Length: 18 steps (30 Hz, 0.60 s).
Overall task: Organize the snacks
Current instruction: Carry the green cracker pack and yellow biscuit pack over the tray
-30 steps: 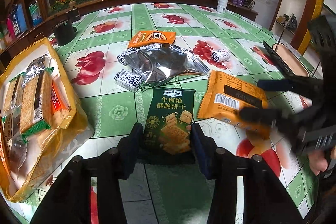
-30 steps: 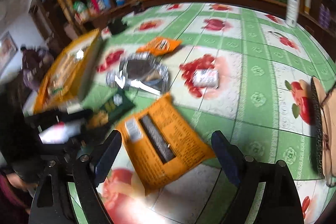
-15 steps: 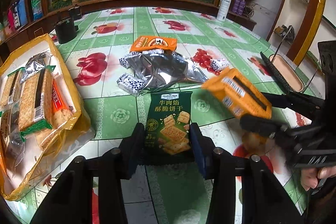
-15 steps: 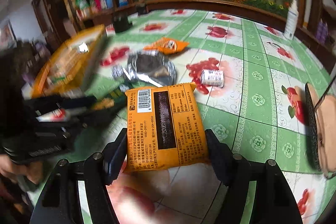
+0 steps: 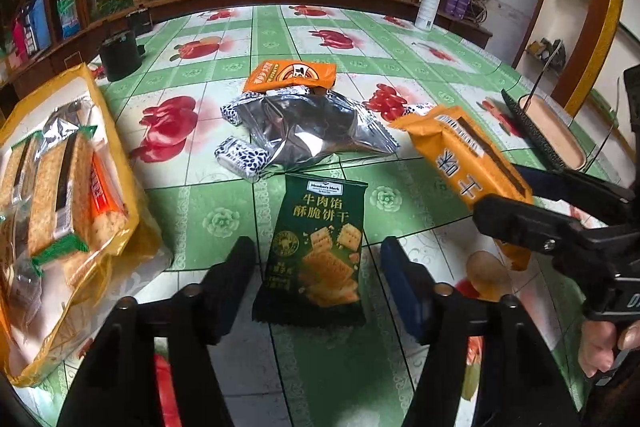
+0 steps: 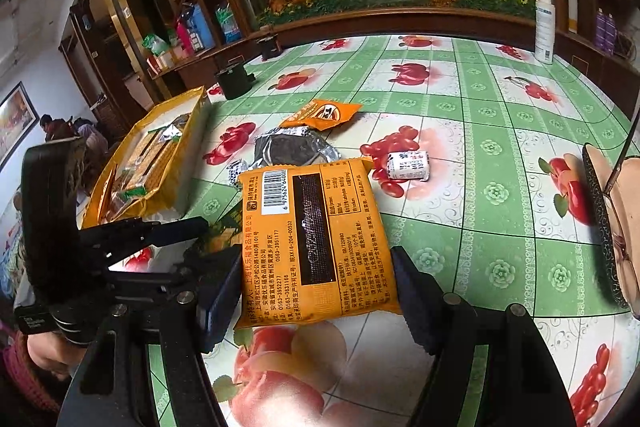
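My right gripper (image 6: 318,293) is shut on an orange biscuit pack (image 6: 316,239) and holds it above the table; the pack also shows in the left wrist view (image 5: 468,163), with the right gripper (image 5: 516,199) clamped on it. My left gripper (image 5: 316,281) is open, its fingers on either side of a dark green cracker pack (image 5: 320,251) that lies flat on the table. A yellow box (image 5: 120,163) with wrapped biscuit packs stands at the left, also in the right wrist view (image 6: 180,147).
A silver foil bag (image 5: 308,131), an orange sachet (image 5: 292,75) and small patterned sweets (image 5: 240,157) lie mid-table on the green fruit-print cloth (image 5: 208,219). A tray with glasses (image 6: 616,219) sits at the right. A black cup (image 5: 120,55) and a white bottle (image 5: 430,3) stand at the back.
My right gripper closed on the orange pack and lifted it off the table, tilting it up. My left gripper moved slightly toward the green pack and stays open.
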Each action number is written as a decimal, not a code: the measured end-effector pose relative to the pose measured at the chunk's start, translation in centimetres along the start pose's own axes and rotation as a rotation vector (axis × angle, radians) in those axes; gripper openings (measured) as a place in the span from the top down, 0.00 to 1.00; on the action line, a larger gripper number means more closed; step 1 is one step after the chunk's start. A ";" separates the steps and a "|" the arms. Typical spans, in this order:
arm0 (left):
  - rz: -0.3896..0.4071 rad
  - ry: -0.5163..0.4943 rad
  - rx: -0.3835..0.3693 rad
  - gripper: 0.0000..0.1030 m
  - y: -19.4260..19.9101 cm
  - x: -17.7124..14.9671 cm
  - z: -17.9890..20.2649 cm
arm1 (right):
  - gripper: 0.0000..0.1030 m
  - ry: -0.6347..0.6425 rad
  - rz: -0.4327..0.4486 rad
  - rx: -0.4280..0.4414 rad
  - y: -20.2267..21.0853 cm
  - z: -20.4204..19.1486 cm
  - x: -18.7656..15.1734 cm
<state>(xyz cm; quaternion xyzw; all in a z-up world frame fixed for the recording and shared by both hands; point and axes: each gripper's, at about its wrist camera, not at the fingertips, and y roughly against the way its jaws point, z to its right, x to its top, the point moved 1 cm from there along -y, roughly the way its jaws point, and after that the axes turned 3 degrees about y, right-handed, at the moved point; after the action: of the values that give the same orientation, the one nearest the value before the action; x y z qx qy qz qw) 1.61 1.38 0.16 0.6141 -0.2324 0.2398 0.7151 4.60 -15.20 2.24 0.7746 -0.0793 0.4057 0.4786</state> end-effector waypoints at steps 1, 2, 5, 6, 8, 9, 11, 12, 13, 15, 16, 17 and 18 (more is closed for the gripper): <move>0.001 -0.012 0.007 0.39 -0.1 0.1 0.3 | 0.27 -0.006 0.002 0.000 0.1 0.1 0.0; 0.002 -0.019 0.011 0.44 -0.2 0.1 0.5 | 0.27 -0.012 0.005 0.001 0.1 0.3 0.0; 0.008 -0.017 0.011 0.58 -0.3 0.2 0.6 | 0.27 -0.021 0.016 0.008 0.4 0.4 0.0; 0.013 -0.001 -0.006 0.58 -0.2 0.3 0.3 | 0.27 -0.023 0.019 0.011 0.5 0.5 0.1; 0.019 0.024 -0.031 0.58 0.0 0.2 -0.2 | 0.27 -0.027 0.024 0.012 0.5 0.5 0.1; 0.023 0.032 -0.038 0.58 0.1 0.2 -0.4 | 0.27 -0.029 0.024 0.011 0.6 0.5 0.0; 0.036 0.037 -0.041 0.58 0.5 0.1 -0.5 | 0.27 -0.031 0.025 0.012 0.6 0.5 0.0; 0.048 0.036 -0.044 0.58 0.8 0.0 -0.4 | 0.27 -0.032 0.027 0.011 0.6 0.6 0.1; 0.056 0.032 -0.045 0.58 1.0 0.0 -0.3 | 0.27 -0.034 0.029 0.012 0.7 0.6 0.1; 0.065 0.027 -0.047 0.58 1.4 -0.1 -0.1 | 0.27 -0.041 0.031 0.018 0.7 0.6 0.1; 0.068 0.026 -0.050 0.58 1.6 -0.2 0.0 | 0.27 -0.047 0.031 0.020 0.7 0.7 0.1; 0.070 0.025 -0.050 0.58 1.8 -0.2 0.1 | 0.27 -0.051 0.032 0.023 0.8 0.7 0.1; 0.072 0.025 -0.051 0.58 1.9 -0.3 0.1 | 0.27 -0.060 0.032 0.030 0.8 0.8 0.1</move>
<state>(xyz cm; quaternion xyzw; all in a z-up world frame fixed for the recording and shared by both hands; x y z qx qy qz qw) 0.19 1.54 1.50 0.5839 -0.2515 0.2671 0.7242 4.73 -16.25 2.71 0.7922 -0.0998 0.3911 0.4578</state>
